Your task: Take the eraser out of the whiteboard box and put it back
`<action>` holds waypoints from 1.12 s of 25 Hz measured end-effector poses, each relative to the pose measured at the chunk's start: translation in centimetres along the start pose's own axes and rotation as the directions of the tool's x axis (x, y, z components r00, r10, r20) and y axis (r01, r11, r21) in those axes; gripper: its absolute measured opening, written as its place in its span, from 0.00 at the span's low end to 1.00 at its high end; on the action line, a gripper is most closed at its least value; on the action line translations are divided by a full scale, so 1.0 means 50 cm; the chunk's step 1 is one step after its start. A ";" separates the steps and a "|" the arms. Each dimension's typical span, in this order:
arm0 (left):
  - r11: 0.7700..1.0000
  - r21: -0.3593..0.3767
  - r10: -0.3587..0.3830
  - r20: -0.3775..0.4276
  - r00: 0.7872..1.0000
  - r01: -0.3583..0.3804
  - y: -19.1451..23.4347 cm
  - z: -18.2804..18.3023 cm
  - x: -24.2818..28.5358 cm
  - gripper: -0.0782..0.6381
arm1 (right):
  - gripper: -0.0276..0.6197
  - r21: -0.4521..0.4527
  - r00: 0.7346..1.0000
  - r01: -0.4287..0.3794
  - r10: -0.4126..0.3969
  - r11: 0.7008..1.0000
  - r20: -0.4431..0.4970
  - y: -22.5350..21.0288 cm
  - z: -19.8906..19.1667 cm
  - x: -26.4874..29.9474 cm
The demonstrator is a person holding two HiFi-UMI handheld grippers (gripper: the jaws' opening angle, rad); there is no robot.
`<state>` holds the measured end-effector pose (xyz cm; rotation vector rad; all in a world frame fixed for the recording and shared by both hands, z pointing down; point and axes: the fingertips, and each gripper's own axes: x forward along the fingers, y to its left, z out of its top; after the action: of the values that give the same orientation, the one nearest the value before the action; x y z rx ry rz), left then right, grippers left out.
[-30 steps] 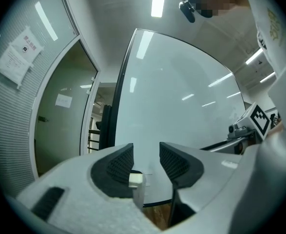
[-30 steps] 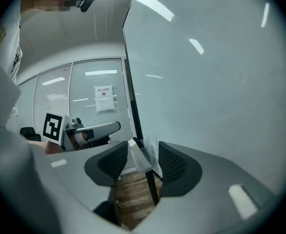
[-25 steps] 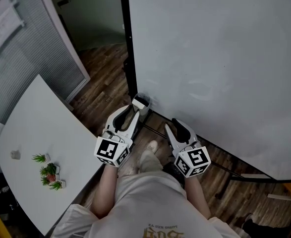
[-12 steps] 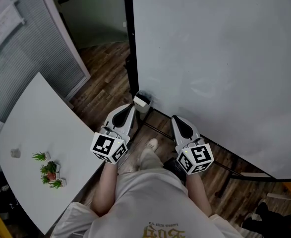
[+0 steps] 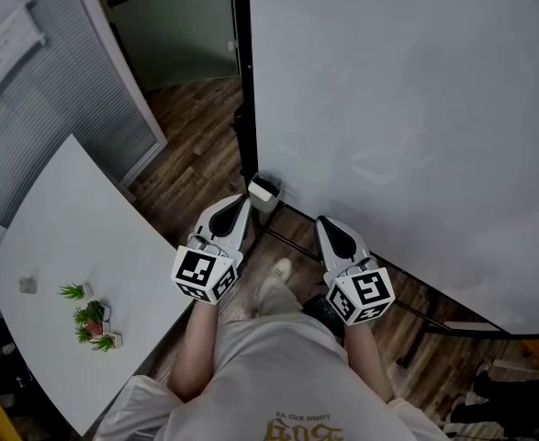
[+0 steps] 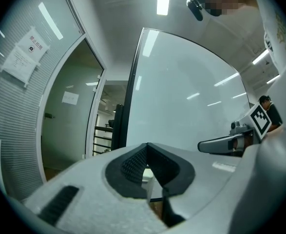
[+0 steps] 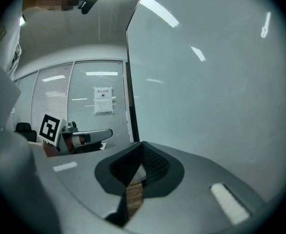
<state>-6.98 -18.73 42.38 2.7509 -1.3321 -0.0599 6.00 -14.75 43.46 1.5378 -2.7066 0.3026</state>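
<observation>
- Left gripper [image 5: 241, 202]: shut, pads pressed together, nothing between them. Held level, tips just short of the box [image 5: 263, 191].
- Right gripper [image 5: 330, 225]: shut too, and empty. Aimed at the foot of the whiteboard [image 5: 416, 108], beside the left one and further from the box.
- Box: small, open-topped, fixed at the whiteboard's lower left corner next to the dark post.
- Eraser: seemingly inside the box, as a pale block in its mouth. Too small to tell for sure.
- Stage: fits either reading, eraser yet to come out or already set back in.
- Handling, as a guess: light, with a stiff back and a soft felt face. Not fragile and hardly slippery.
- Where to hold, going out or in: across the two long stiff sides near the middle, not on the felt. Only a gentle squeeze needed.
- Risk: box walls close around it, so little room for the pads. Easy to snag an edge if tilted.
</observation>
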 end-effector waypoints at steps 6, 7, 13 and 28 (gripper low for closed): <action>1.000 -0.001 -0.018 -0.014 1.000 0.018 -0.008 -0.004 0.006 0.11 | 0.06 -0.004 1.000 -0.004 0.004 1.000 -0.004 0.002 0.002 -0.001; 1.000 0.000 -0.022 -0.017 1.000 0.022 -0.009 -0.006 0.007 0.11 | 0.06 -0.006 1.000 -0.004 0.004 1.000 -0.007 0.004 0.001 0.000; 0.999 0.001 -0.034 -0.023 0.999 0.034 -0.012 -0.009 0.010 0.11 | 0.06 -0.029 1.000 0.006 -0.007 1.000 -0.027 0.006 -0.006 0.000; 0.999 -0.024 -0.028 -0.024 0.999 0.027 -0.001 -0.016 0.007 0.11 | 0.06 -0.016 1.000 0.001 -0.001 1.000 -0.026 0.005 -0.012 0.003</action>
<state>-6.68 -18.93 43.16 2.7419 -1.2794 -0.0440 5.64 -14.66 44.05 1.5205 -2.6818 0.2974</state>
